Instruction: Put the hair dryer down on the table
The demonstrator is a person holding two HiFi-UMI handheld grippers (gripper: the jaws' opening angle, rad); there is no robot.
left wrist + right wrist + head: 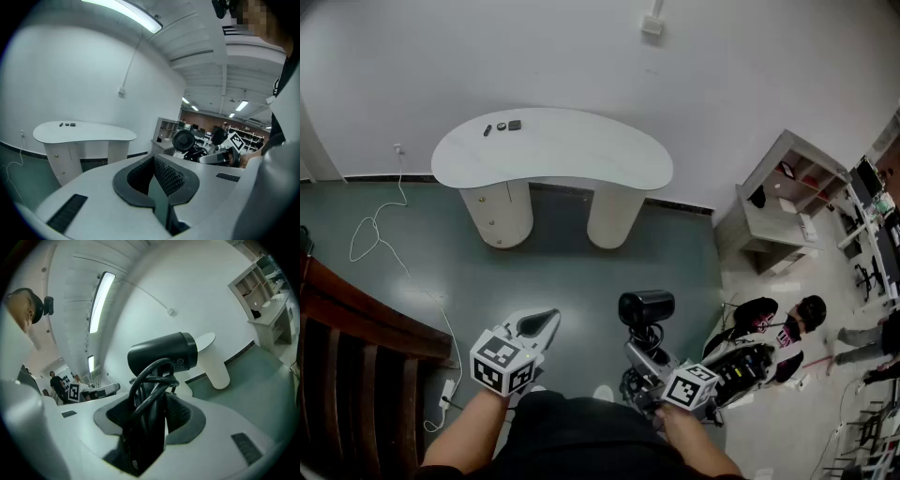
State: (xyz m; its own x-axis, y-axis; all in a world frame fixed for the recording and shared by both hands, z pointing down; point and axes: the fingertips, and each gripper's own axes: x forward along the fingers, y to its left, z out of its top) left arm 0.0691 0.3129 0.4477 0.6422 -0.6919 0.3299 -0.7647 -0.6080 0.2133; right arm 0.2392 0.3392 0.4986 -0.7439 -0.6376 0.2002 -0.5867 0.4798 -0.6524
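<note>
Gripping the hair dryer by its handle, the right claw sits low at about 5 o'clock in the head view, just ahead of the person's dark-clothed body. Its own view shows the jaws set wide, closed on the handle and on the black cord looped round it (the barrel stands above the jaws). The dryer hangs in the air over the grey-green floor, well apart from the worktop.

At 7 o'clock the left claw is raised beside it, jaws drawn together with nothing between them. A dark wooden chair fills the 8 o'clock corner, and a thin white cable trails over the floor at 9 o'clock.

Out at 4 o'clock, past the right claw, two people in dark clothes are seen from above.

Farther off, toward 12 o'clock, the white kidney-shaped worktop stands against the wall on two rounded pedestals. Three small dark things lie near its back-left edge; what they are cannot be told.

A pale shelf unit stands by the wall at 2 o'clock.
</note>
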